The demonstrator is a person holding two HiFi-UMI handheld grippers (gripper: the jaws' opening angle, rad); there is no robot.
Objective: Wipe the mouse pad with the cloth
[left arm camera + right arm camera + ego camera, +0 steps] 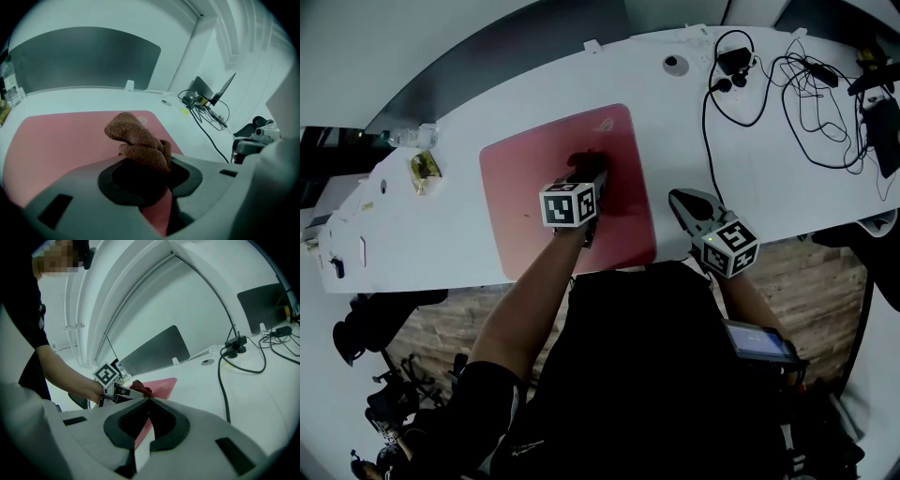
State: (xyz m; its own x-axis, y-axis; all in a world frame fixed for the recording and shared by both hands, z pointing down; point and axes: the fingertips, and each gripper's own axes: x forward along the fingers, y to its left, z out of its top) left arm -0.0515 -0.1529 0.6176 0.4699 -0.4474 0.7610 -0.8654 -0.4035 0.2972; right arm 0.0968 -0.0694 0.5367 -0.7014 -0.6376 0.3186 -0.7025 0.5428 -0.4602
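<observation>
Left gripper (589, 171): clamped on crumpled brown knitted cloth (136, 138)
Right gripper (149, 400): jaws together, empty
Risk: unpinned red rectangular mouse pad (523, 178) may slide under wiping strokes

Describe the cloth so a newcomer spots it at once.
On the long white table lies a pink mouse pad. Over its far half, the left tool pinches the cloth: a crumpled brown knit wad, the only textured thing on the smooth pad.
</observation>
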